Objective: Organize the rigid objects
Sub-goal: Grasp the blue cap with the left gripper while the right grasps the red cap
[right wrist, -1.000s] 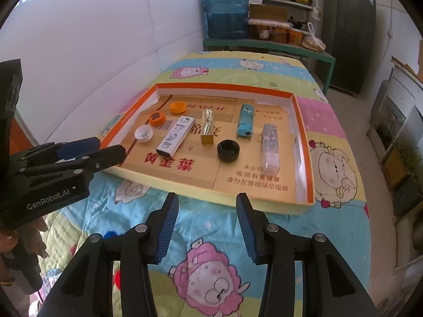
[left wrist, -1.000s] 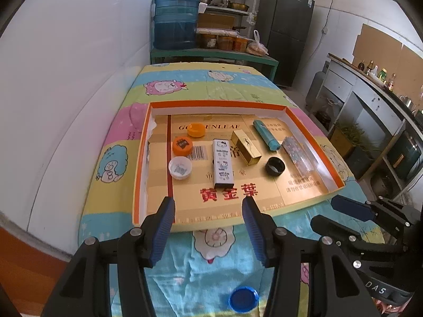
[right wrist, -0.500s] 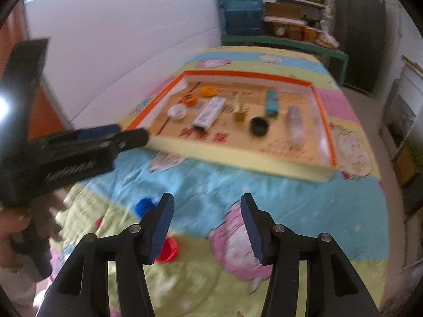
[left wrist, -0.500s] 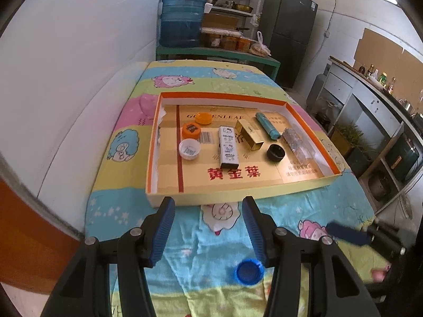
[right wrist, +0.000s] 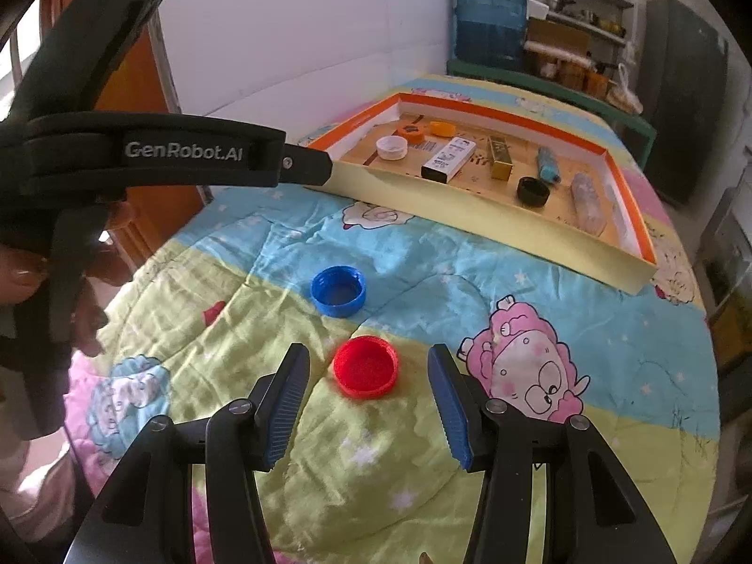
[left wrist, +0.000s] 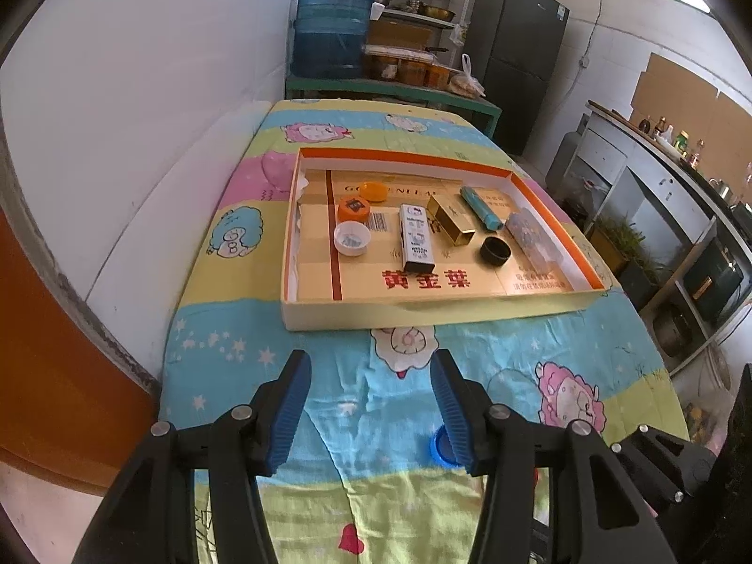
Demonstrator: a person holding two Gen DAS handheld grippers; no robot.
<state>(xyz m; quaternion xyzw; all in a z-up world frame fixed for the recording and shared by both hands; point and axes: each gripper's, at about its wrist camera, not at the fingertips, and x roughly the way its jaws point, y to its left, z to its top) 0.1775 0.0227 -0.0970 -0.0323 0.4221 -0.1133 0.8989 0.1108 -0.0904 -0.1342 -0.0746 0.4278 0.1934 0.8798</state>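
Note:
A red bottle cap (right wrist: 365, 367) lies open side up on the cartoon bedsheet, just ahead of and between the fingers of my right gripper (right wrist: 367, 352), which is open and not touching it. A blue cap (right wrist: 338, 290) lies a little farther off to the left. In the left wrist view my left gripper (left wrist: 370, 362) is open with nothing in it, and its right finger half hides the blue cap (left wrist: 438, 446). The shallow orange-rimmed box (left wrist: 423, 312) holds a white cap (left wrist: 351, 238), two orange caps, a white carton (left wrist: 414, 242), a gold box (left wrist: 451, 218), a teal tube, a black cap (left wrist: 495, 252) and a clear case.
A white wall and an orange door frame (left wrist: 42, 352) border the table on the left. The left tool's black body (right wrist: 188, 155) and a person's hand (right wrist: 28, 272) fill the left of the right wrist view. A water jug (left wrist: 331, 30), shelves and a fridge stand beyond the table's far end.
Both grippers have drawn back from the box toward the near end of the table. The blue and red caps have come into the right wrist view, and the right jaws have widened a little.

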